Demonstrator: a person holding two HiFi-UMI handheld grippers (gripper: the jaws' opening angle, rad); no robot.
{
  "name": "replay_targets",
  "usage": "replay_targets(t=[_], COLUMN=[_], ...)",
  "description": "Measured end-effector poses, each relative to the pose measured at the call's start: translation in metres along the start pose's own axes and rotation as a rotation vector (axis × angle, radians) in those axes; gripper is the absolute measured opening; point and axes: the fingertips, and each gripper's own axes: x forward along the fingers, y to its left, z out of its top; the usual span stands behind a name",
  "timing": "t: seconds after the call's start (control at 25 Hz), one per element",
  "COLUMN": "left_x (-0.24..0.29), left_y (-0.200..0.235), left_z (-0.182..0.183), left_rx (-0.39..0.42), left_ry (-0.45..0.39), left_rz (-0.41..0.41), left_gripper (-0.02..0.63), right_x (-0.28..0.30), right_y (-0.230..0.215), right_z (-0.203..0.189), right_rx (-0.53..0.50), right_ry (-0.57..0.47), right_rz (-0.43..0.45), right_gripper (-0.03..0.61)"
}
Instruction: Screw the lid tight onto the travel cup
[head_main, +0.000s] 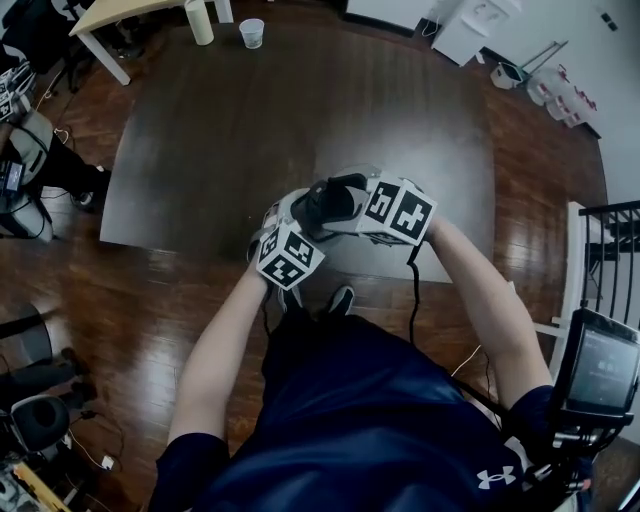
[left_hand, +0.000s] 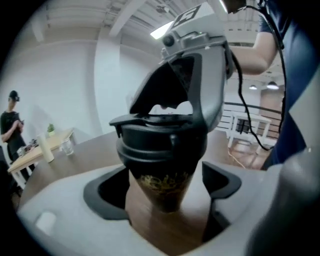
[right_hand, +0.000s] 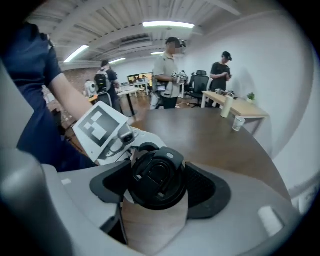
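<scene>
- Left gripper (left_hand: 163, 194): jaws wide apart, gripping nothing.
- Cup (left_hand: 159, 181) sits between the left pads (left_hand: 107, 192). Its tapered body has a clear gap to the pad on each side, so no contact.
- The left pads are level with the cup's lower body, well below the lid (right_hand: 156, 177).
- Right gripper (right_hand: 159, 186): jaws clamped on the lid, one pad (right_hand: 207, 187) on each side of its rim, both touching.
- In the left gripper view the right gripper comes down on the cup from above and wraps the lid.
- Lid is seated on the cup mouth. No gap shows at the seam in the left gripper view.
- In the right gripper view the cup is tilted, lid top facing the camera, body hidden behind the lid.
- In the head view the cup is between the two grippers, over the near edge of the table (head_main: 250, 120), in front of the person's torso.
- Can't tell whether the cup base rests on the table or hangs just above it. The left gripper view shows wood under the base but the contact isn't clear.
- Far end of the table: a clear tumbler (head_main: 252, 32) near the edge.
</scene>
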Motion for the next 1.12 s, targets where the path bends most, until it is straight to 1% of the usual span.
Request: replay_targets(t=[0.04, 0.08, 0.12, 0.16, 0.2, 0.28, 0.4, 0.44, 0.48, 0.52, 0.56, 0.64, 0.76, 0.84, 0.92, 1.0, 1.04, 1.12], left_x=[0.002, 0.004, 0.004, 0.005, 0.004, 0.004, 0.004, 0.005, 0.005, 0.006, 0.005, 0.001, -0.005, -0.003, 0.002, 0.006, 0.007, 0.007], left_y=[0.001, 0.002, 0.003, 0.005, 0.005, 0.005, 0.008, 0.009, 0.009, 0.009, 0.008, 0.004, 0.004, 0.007, 0.008, 0.011, 0.013, 0.014], left_z=[0.002, 0.004, 0.006, 0.007, 0.007, 0.006, 0.007, 0.007, 0.007, 0.008, 0.009, 0.008, 0.005, 0.006, 0.008, 0.011, 0.013, 0.014], left_rx=[0.016, 0.024, 0.023, 0.013, -0.006, -0.056, -0.131, -0.150, -0.163, -0.169, -0.167, -0.127, -0.007, 0.032, 0.030, -0.007, -0.027, -0.058], left_ry=[0.000, -0.003, -0.007, -0.013, -0.022, -0.039, -0.042, -0.036, -0.032, -0.031, -0.035, -0.047, -0.050, -0.043, -0.038, -0.049, -0.058, -0.073], left_rz=[-0.022, -0.024, -0.010, 0.016, 0.048, 0.128, 0.266, 0.300, 0.321, 0.324, 0.307, 0.233, 0.124, 0.063, 0.009, -0.008, 0.002, 0.047], left_gripper=[0.457, 0.453, 0.433, 0.405, 0.403, 0.402, 0.402, 0.402, 0.403, 0.405, 0.405, 0.417, 0.439, 0.439, 0.439, 0.427, 0.394, 0.391], right_x=[-0.001, -0.002, -0.003, -0.003, -0.003, -0.003, -0.006, -0.008, -0.009, -0.010, -0.010, -0.008, -0.005, -0.006, -0.006, -0.007, -0.006, -0.007], right_y=[0.000, -0.001, -0.002, -0.003, -0.004, -0.006, -0.012, -0.013, -0.014, -0.015, -0.016, -0.016, -0.016, -0.017, -0.017, -0.020, -0.022, -0.025], right_z=[0.001, 0.002, 0.002, 0.002, 0.001, -0.005, -0.012, -0.013, -0.014, -0.014, -0.014, -0.013, -0.010, -0.007, -0.002, -0.004, -0.006, -0.010], right_rx=[-0.021, -0.026, -0.015, 0.010, 0.046, 0.148, 0.335, 0.384, 0.417, 0.431, 0.432, 0.401, 0.283, 0.189, 0.126, 0.106, 0.113, 0.161], right_ry=[-0.013, -0.024, -0.033, -0.038, -0.043, -0.062, -0.126, -0.151, -0.169, -0.179, -0.180, -0.176, -0.179, -0.183, -0.181, -0.165, -0.159, -0.166], right_rz=[0.036, 0.057, 0.059, 0.041, 0.006, -0.107, -0.351, -0.422, -0.470, -0.492, -0.489, -0.436, -0.307, -0.219, -0.144, -0.101, -0.097, -0.130], right_gripper=[0.341, 0.341, 0.341, 0.341, 0.341, 0.341, 0.341, 0.341, 0.341, 0.341, 0.341, 0.341, 0.339, 0.339, 0.339, 0.339, 0.339, 0.339])
